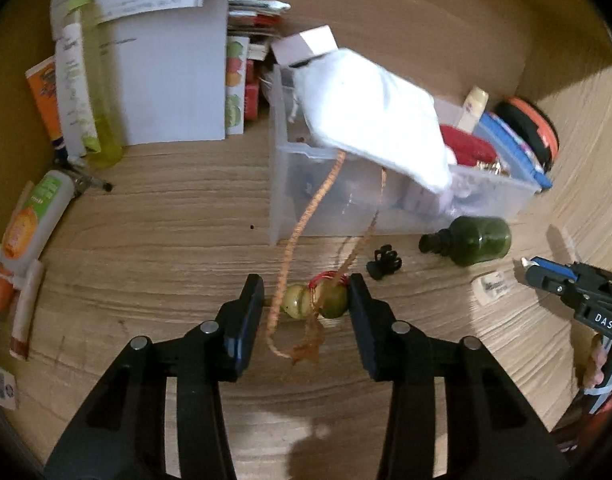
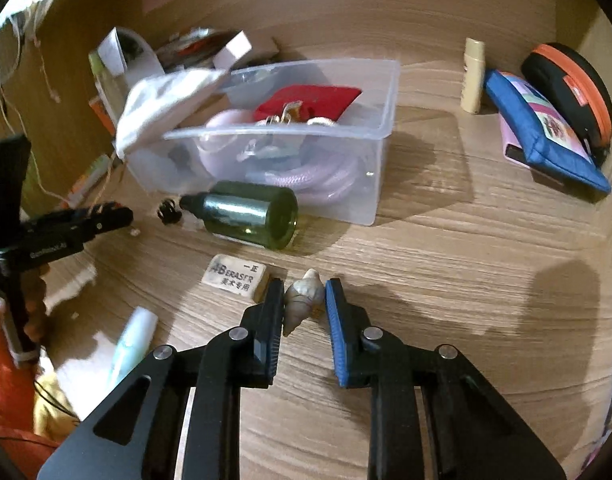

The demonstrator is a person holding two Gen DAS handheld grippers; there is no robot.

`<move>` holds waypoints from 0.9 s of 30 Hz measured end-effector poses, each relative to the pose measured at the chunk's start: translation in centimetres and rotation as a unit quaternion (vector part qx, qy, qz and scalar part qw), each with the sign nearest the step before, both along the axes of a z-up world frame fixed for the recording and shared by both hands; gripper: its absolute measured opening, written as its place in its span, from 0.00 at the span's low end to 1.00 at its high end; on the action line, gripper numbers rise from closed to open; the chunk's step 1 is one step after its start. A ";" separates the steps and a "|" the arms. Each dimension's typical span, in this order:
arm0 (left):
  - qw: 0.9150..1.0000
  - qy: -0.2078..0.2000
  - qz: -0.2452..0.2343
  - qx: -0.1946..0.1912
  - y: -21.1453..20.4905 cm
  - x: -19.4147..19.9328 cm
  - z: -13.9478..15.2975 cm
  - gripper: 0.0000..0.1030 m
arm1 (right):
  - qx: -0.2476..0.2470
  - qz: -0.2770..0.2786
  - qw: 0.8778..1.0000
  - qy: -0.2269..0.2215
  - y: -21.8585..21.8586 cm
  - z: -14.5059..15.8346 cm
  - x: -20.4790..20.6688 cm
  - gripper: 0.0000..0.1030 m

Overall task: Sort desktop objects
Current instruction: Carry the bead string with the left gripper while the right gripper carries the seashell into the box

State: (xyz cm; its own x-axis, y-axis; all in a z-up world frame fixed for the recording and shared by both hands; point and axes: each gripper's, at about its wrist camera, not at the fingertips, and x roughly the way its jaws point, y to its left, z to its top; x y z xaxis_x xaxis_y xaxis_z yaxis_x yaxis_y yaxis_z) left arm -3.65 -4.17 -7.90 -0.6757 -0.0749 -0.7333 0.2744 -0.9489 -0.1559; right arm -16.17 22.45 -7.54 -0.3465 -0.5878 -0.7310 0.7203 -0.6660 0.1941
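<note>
Wooden desk [image 2: 446, 248]: clear bin [image 2: 380, 136], green bottle [image 2: 250, 214], eraser [image 2: 234, 276], shell [image 2: 302, 298].
</note>
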 end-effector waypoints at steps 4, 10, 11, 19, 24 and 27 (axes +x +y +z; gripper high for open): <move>1.000 0.015 0.007 0.013 0.3 0.4 0.9 0.41 | -0.020 -0.007 1.000 0.004 0.7 1.3 -0.2 0.19; 0.999 0.046 0.008 0.009 0.6 0.3 3.2 0.41 | -0.045 -0.009 0.999 0.020 1.2 3.1 -0.3 0.19; 0.999 0.053 0.005 0.007 0.6 0.2 3.8 0.41 | -0.049 -0.008 0.999 0.021 1.2 3.3 -0.4 0.19; 0.996 0.087 -0.006 -0.014 0.7 -1.6 6.5 0.41 | -0.078 -0.015 0.996 0.050 1.2 6.0 -1.3 0.19; 0.997 0.079 -0.011 -0.014 0.9 -3.6 6.2 0.41 | -0.082 -0.013 0.995 0.052 0.5 6.4 -1.8 0.19; 0.997 0.071 -0.014 -0.016 1.0 -4.9 5.8 0.41 | -0.079 -0.011 0.995 0.051 -0.2 6.3 -2.2 0.19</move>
